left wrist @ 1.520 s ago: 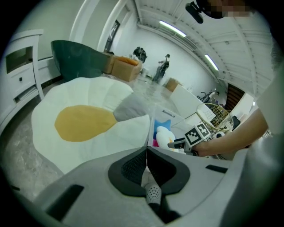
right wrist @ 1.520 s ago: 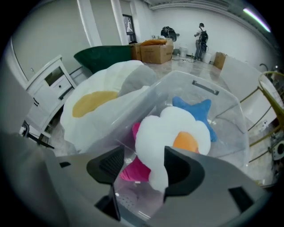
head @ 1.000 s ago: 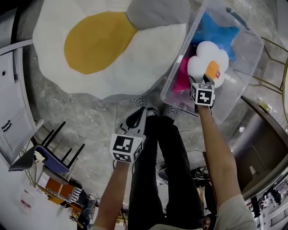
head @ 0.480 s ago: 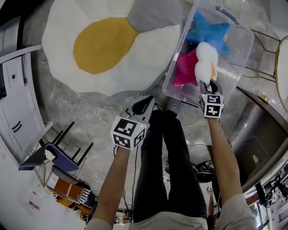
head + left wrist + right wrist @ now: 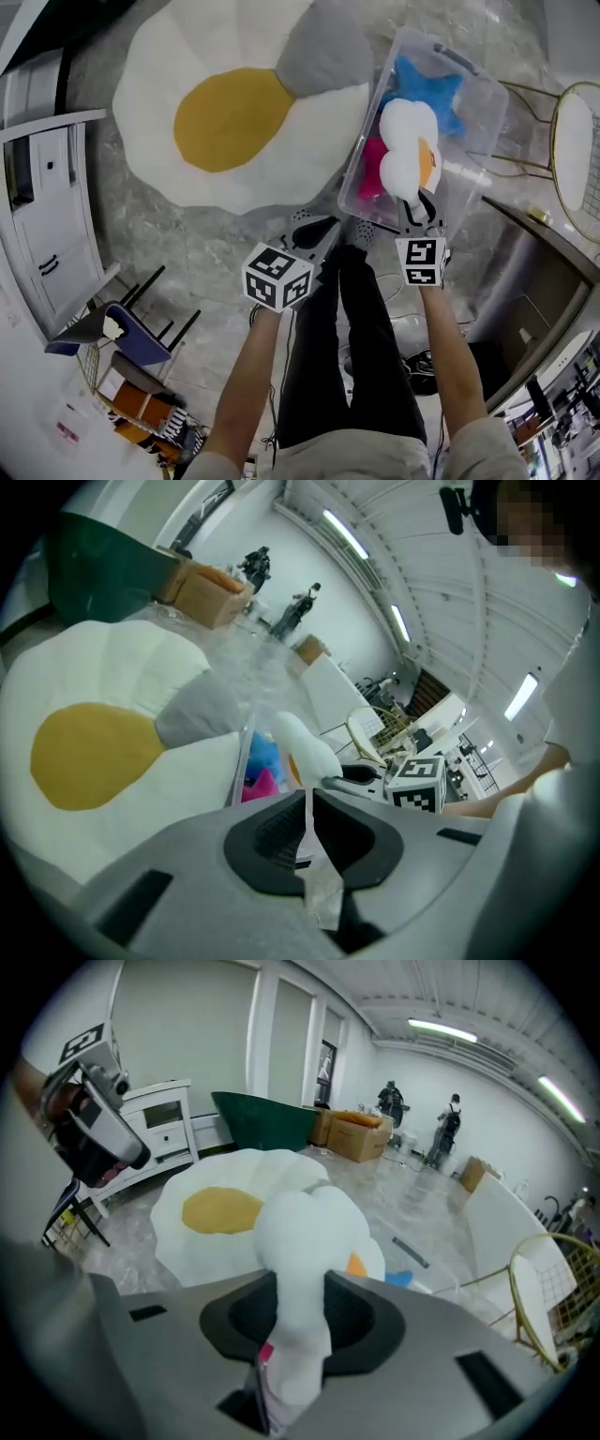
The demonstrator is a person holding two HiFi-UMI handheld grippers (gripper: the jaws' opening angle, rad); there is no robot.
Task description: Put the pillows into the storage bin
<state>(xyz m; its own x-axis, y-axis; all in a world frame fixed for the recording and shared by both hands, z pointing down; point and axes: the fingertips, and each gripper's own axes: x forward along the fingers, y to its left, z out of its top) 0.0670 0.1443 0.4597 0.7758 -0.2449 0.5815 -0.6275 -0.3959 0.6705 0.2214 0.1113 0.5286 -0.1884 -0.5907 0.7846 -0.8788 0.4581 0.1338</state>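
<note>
At the far left stands a white cabinet [image 5: 47,216], and below it a dark chair [image 5: 112,328] on the grey marbled floor. Next comes the egg-shaped mat [image 5: 169,155], white with a yellow yolk. A grey pillow [image 5: 323,56] lies on its upper right edge, just beside the bin. My left gripper [image 5: 319,230] hangs over the floor between the mat and my legs, pointing toward the bin. Its jaws are pressed fully together with no pillow in them. To its right is the clear storage bin [image 5: 483,150], set at a slant on the floor. A blue star pillow [image 5: 427,89] lies at its far end and a pink pillow [image 5: 372,169] sits against its near left wall. My right gripper [image 5: 417,199] is at the bin's near edge. Its jaws have just been closing and now pinch the white pillow [image 5: 405,150] by a narrow fold, the pads squeezing it from both sides. The puffy, lobed body bulges out ahead of the jaws, with an orange patch on one side. From the head view this white pillow sits over the bin's opening, covering part of the pink and blue ones; I cannot tell whether it touches them. At the far right, well apart from the bin, stands a gold wire chair [image 5: 572,141].
</note>
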